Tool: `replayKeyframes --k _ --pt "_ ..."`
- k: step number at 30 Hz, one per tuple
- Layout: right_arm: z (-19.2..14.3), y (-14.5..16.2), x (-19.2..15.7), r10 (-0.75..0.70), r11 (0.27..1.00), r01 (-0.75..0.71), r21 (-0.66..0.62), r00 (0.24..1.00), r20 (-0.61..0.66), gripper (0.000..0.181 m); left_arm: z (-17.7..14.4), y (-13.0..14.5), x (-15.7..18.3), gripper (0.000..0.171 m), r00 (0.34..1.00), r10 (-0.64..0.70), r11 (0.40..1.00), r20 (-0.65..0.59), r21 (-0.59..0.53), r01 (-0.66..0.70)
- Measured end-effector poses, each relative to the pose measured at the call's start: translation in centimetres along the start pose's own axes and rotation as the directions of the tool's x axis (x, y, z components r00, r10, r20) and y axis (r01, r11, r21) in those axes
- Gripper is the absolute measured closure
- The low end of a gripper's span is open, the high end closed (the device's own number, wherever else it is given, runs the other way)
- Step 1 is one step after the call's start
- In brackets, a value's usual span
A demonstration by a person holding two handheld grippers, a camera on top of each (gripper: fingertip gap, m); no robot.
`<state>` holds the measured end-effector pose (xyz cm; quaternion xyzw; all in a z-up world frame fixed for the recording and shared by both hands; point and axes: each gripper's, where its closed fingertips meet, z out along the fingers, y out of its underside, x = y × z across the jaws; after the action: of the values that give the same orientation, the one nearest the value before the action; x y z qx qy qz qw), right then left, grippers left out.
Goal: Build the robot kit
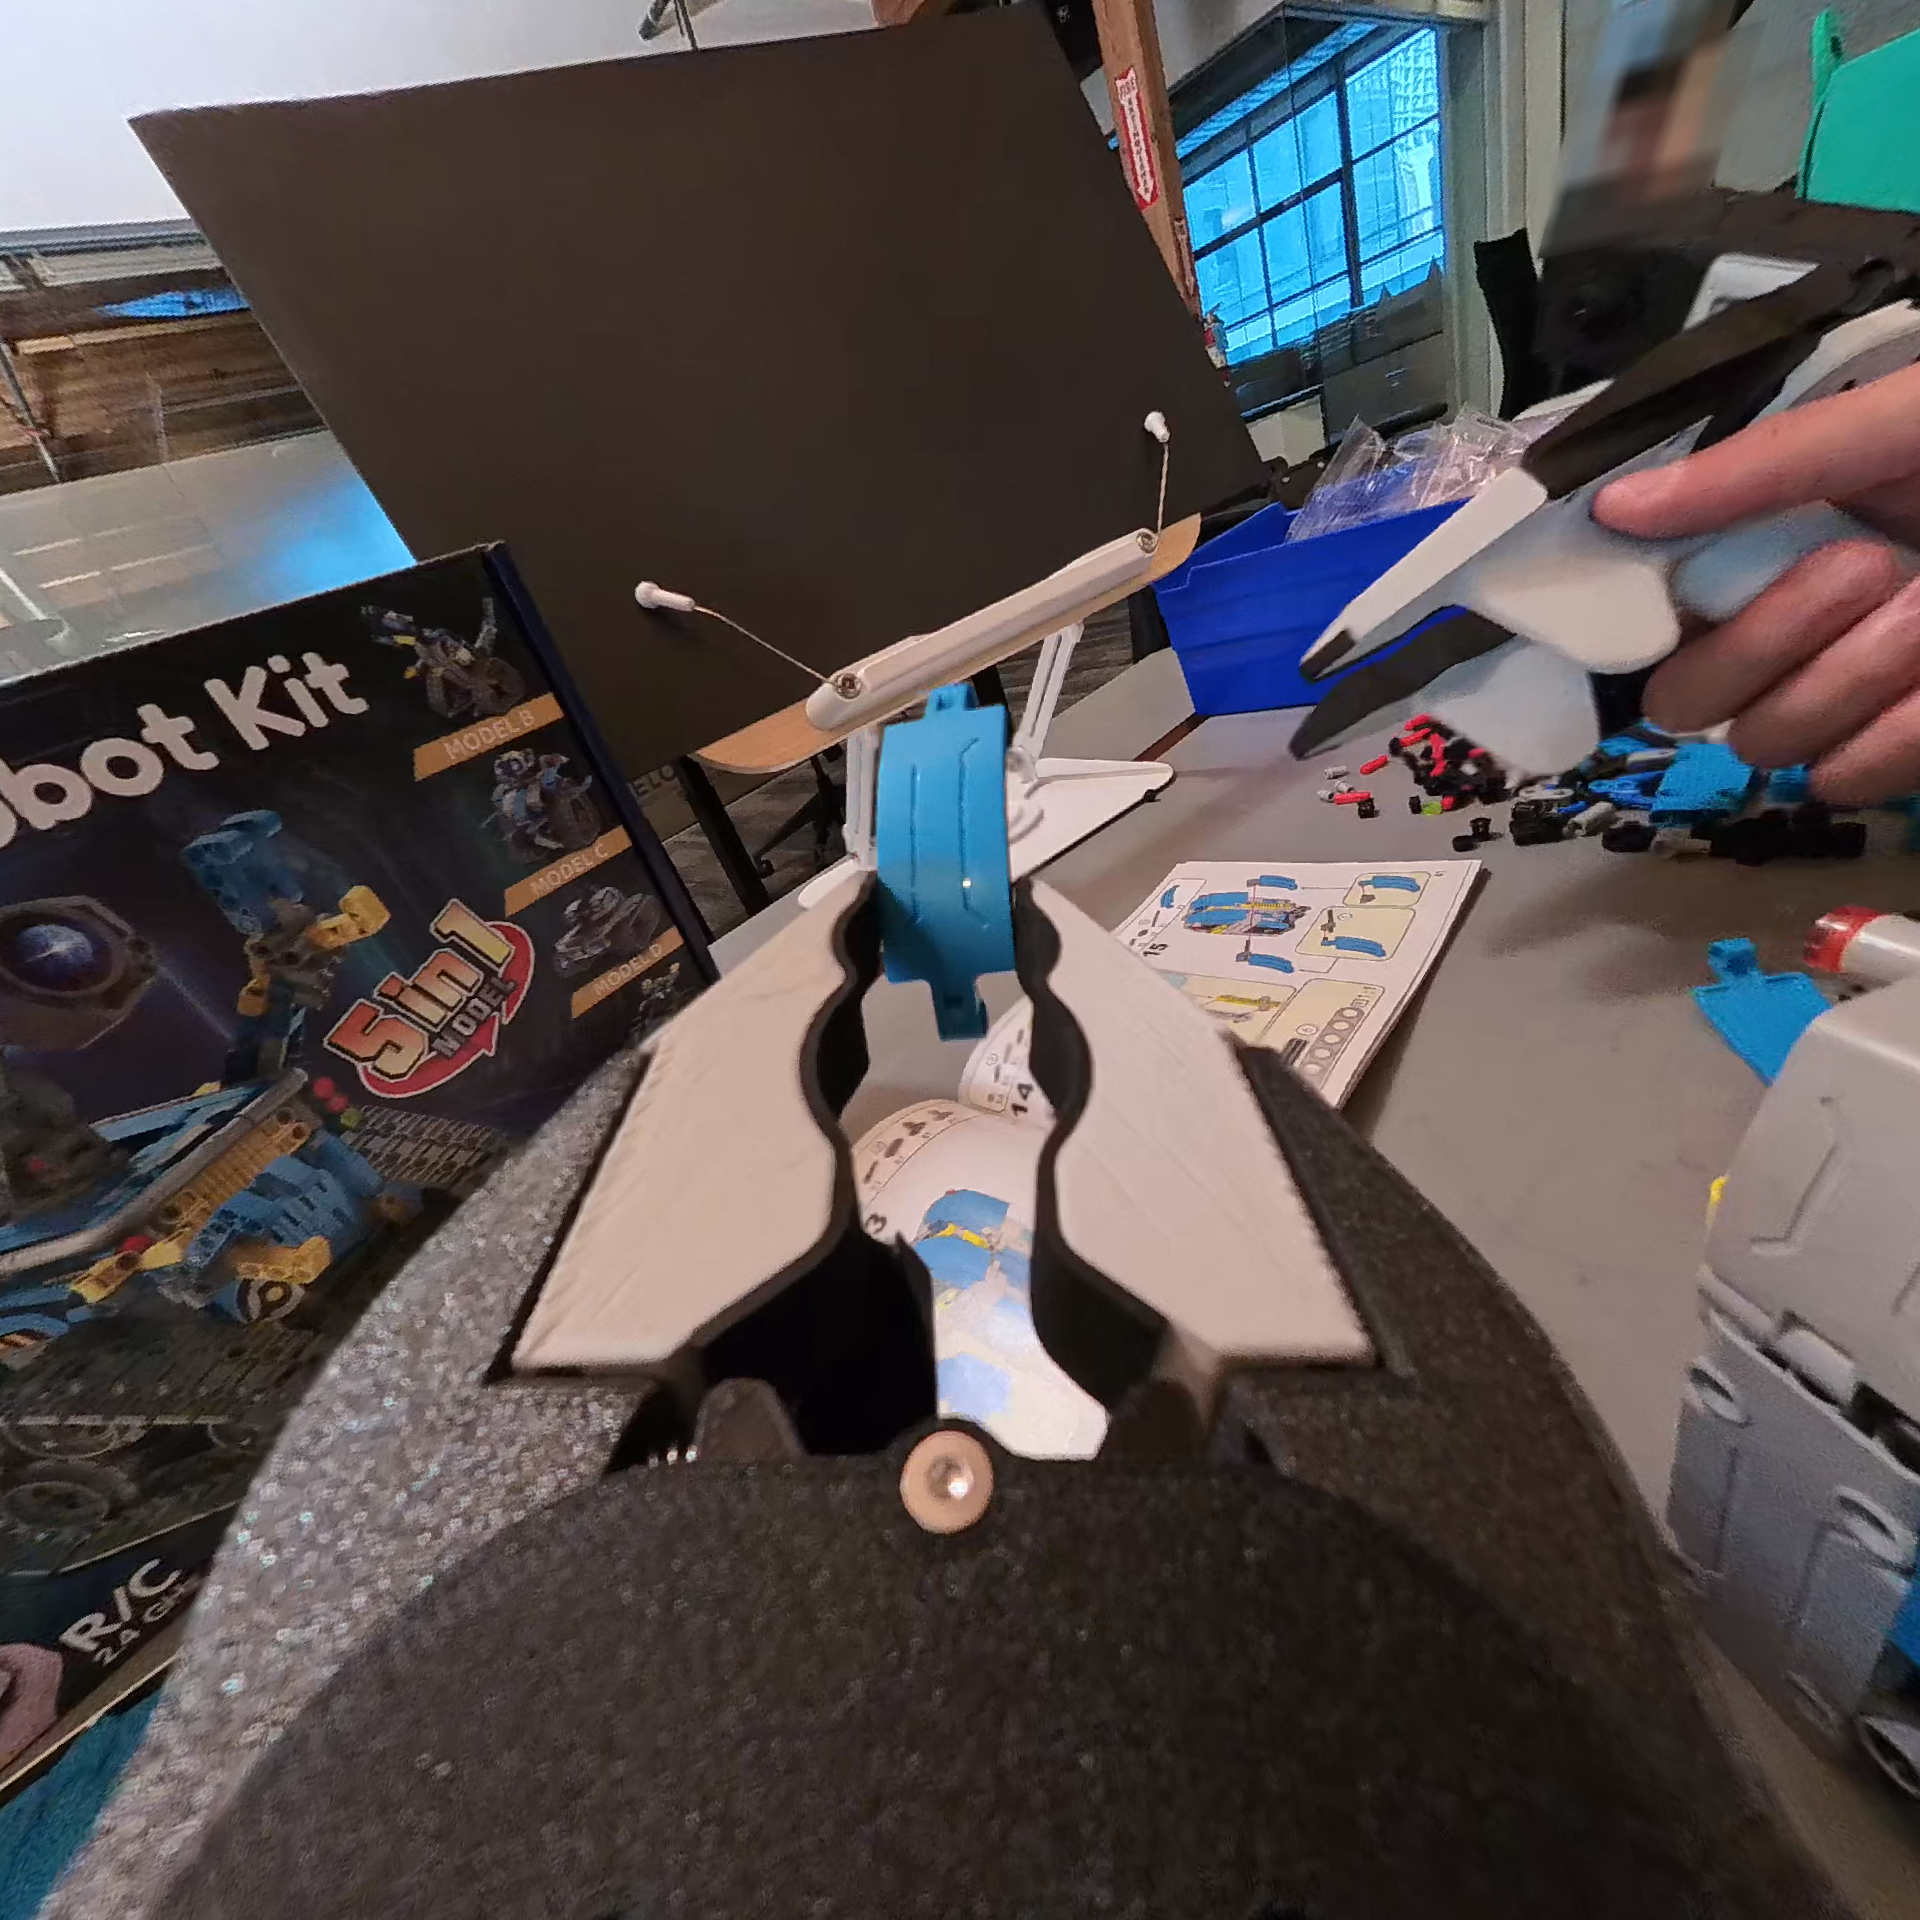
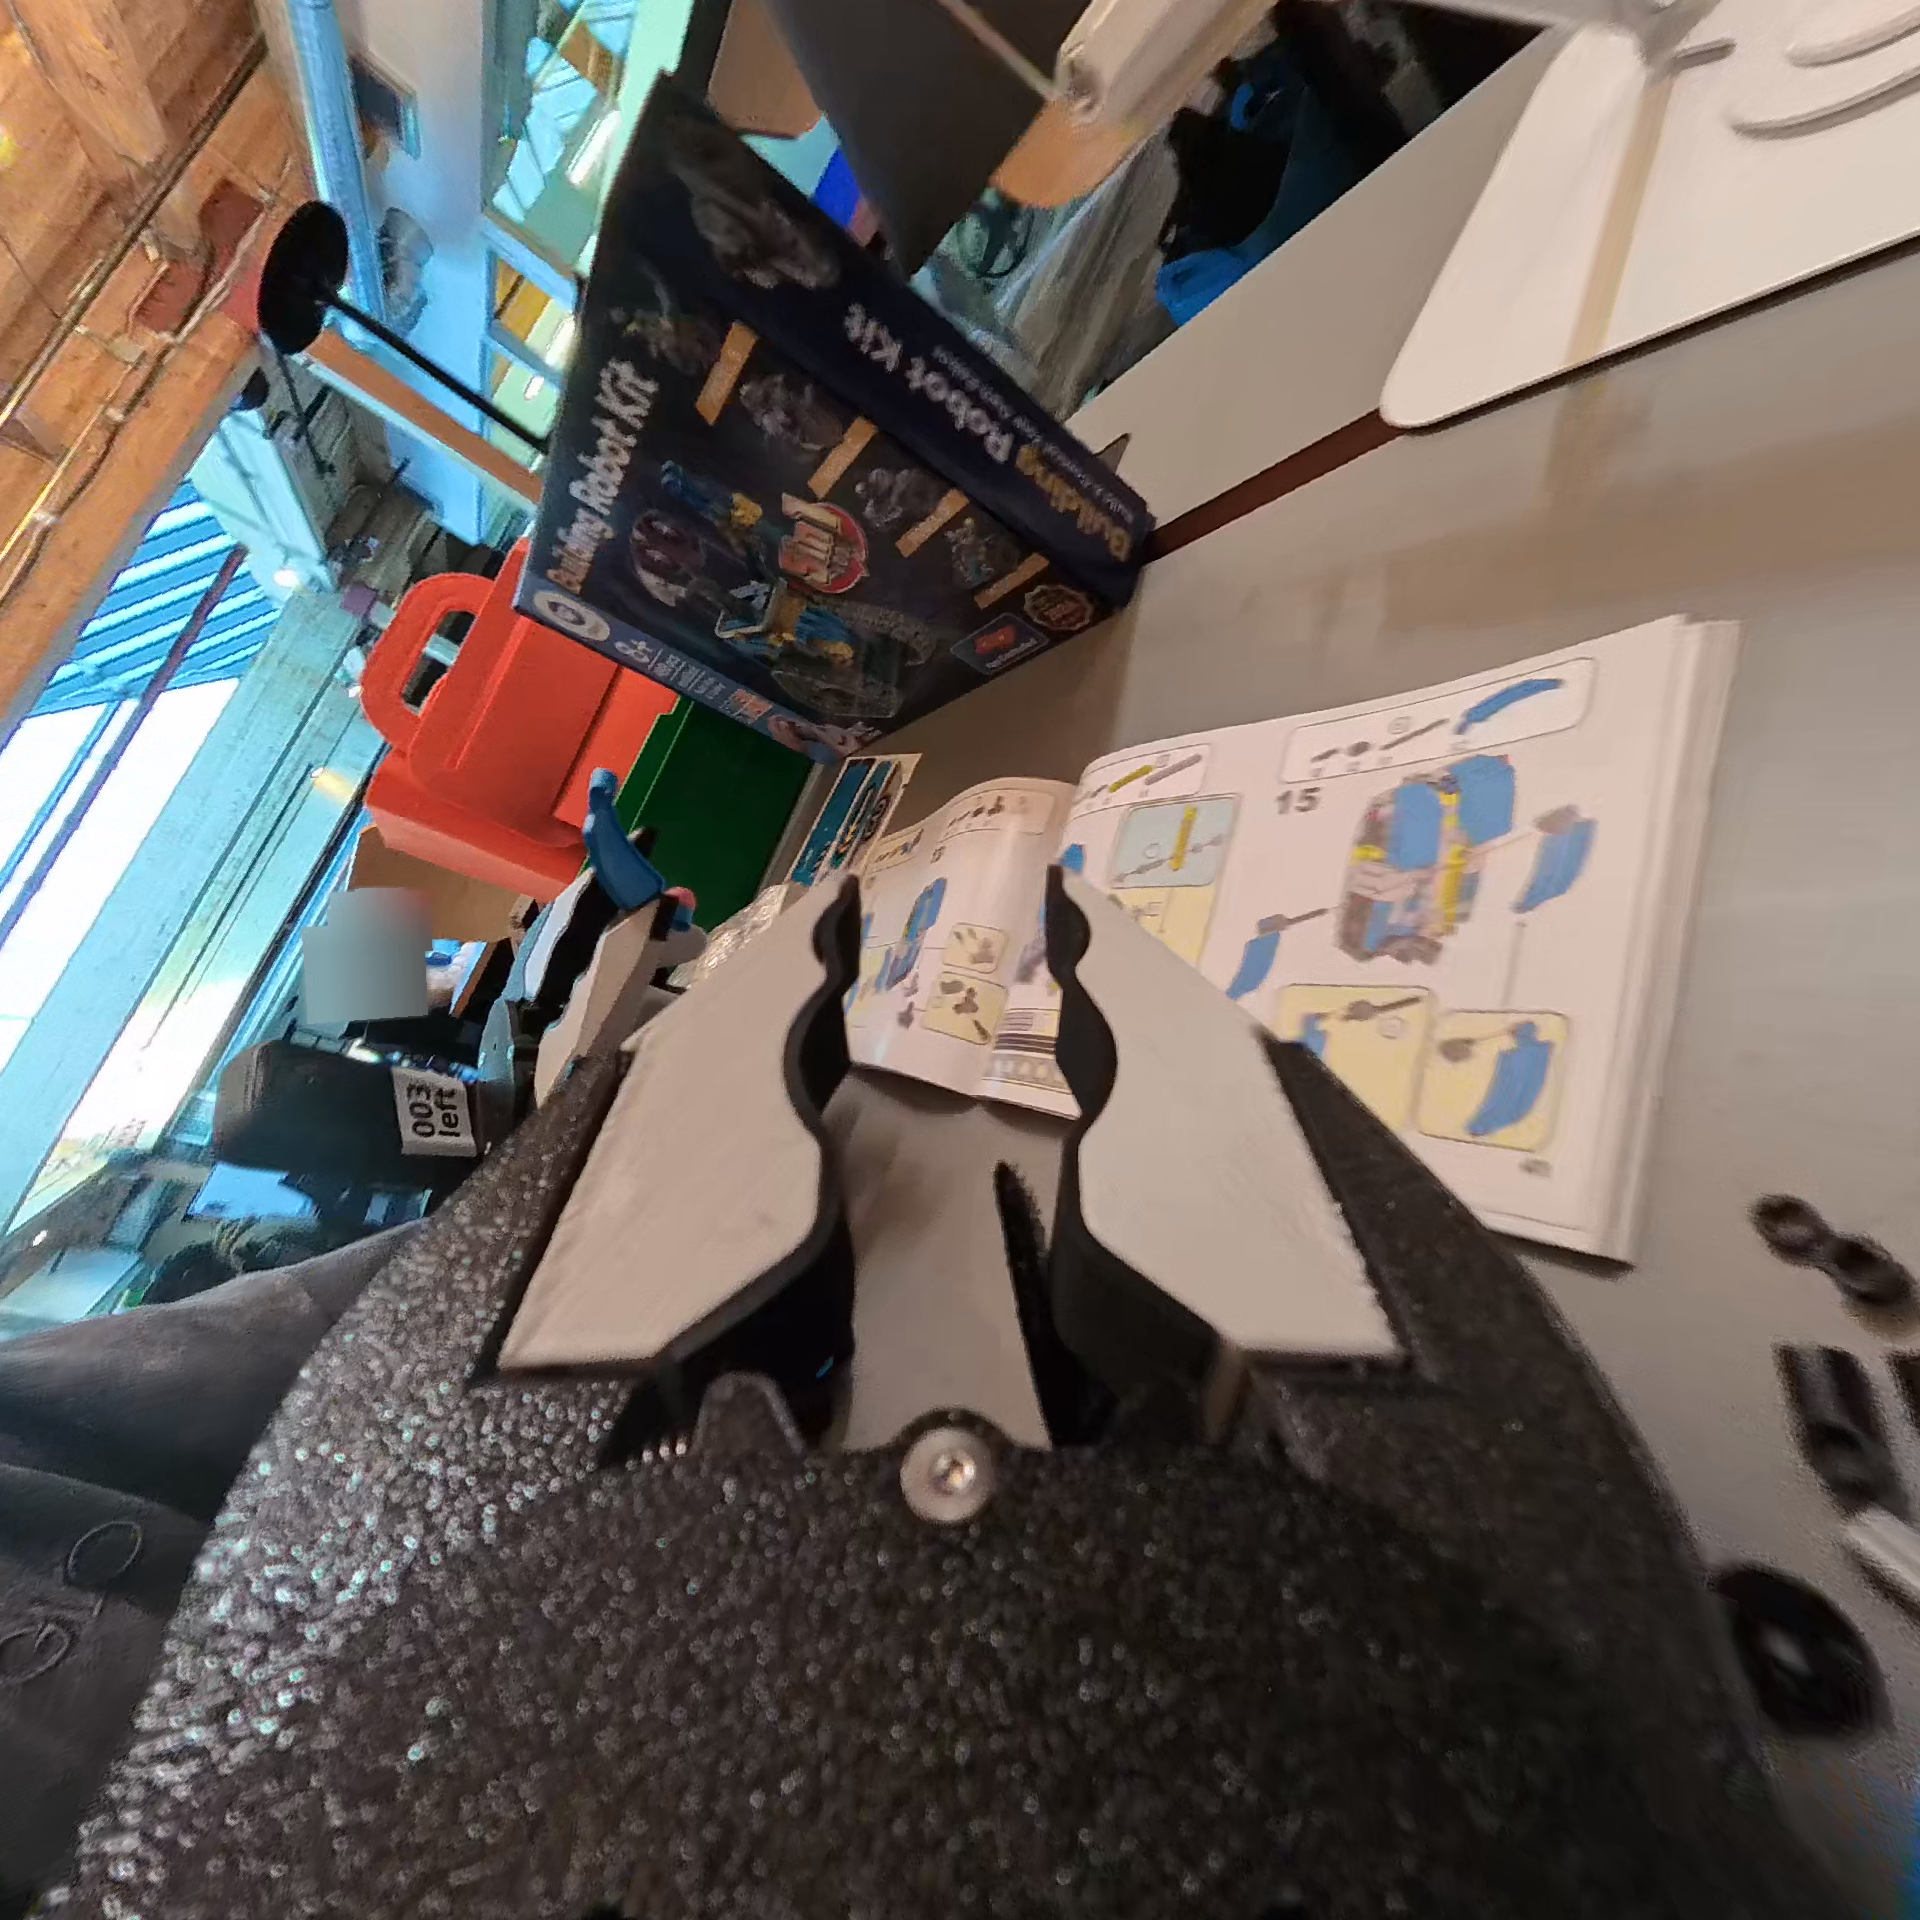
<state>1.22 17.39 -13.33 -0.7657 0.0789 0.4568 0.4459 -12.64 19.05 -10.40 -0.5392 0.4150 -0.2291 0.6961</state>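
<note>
My left gripper (image 1: 945, 914) is shut on a curved blue plastic panel (image 1: 940, 831) and holds it upright above the grey table, over an open instruction booklet (image 1: 1309, 956). The right wrist view shows this gripper far left with the blue panel (image 2: 623, 852) in its tips. My right gripper (image 2: 951, 904) is open and empty, hovering just above the booklet (image 2: 1403, 935). In the left wrist view a hand holds it (image 1: 1309, 707) at the upper right, above a pile of loose blue, black and red building parts (image 1: 1662, 790).
A dark kit box (image 1: 260, 987) stands at the left. A black board on a white stand (image 1: 727, 364) rises behind. A blue bin (image 1: 1278, 613) with plastic bags sits farther back. A grey block assembly (image 1: 1818, 1299) and a loose blue part (image 1: 1756, 1013) lie right. An orange case (image 2: 488, 717) stands beyond the box.
</note>
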Motion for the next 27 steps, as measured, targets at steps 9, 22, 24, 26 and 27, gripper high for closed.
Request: replayKeyframes --k 9,22,24,26,27 --pt "4.7 4.7 -6.7 -0.225 0.963 0.249 -0.1 0.954 0.2 0.144 0.1 0.0 1.0 0.146 0.998 0.059 0.998 -0.02 -0.012 -0.059" --pt "5.8 4.0 -10.0 -0.201 0.98 0.196 0.048 0.943 0.266 0.178 0.1 -0.2 2.9 0.146 0.987 0.151 0.989 -0.057 0.011 -0.151" --pt "5.4 3.8 -9.9 -0.2 0.98 0.196 0.042 0.941 0.272 0.179 -0.1 -0.6 3.6 0.141 0.991 0.06 0.998 -0.122 0.036 -0.056" --pt "4.1 2.8 -9.2 -0.306 0.951 0.306 0.037 0.925 0.223 0.179 -0.3 -1.0 3.4 0.13 0.982 -0.082 0.996 -0.173 0.032 0.089" --pt "2.8 1.8 -8.6 -0.394 0.918 0.393 0.047 0.901 0.179 0.179 -0.2 -0.6 3.0 0.131 0.971 -0.146 0.989 -0.187 0.004 0.149"
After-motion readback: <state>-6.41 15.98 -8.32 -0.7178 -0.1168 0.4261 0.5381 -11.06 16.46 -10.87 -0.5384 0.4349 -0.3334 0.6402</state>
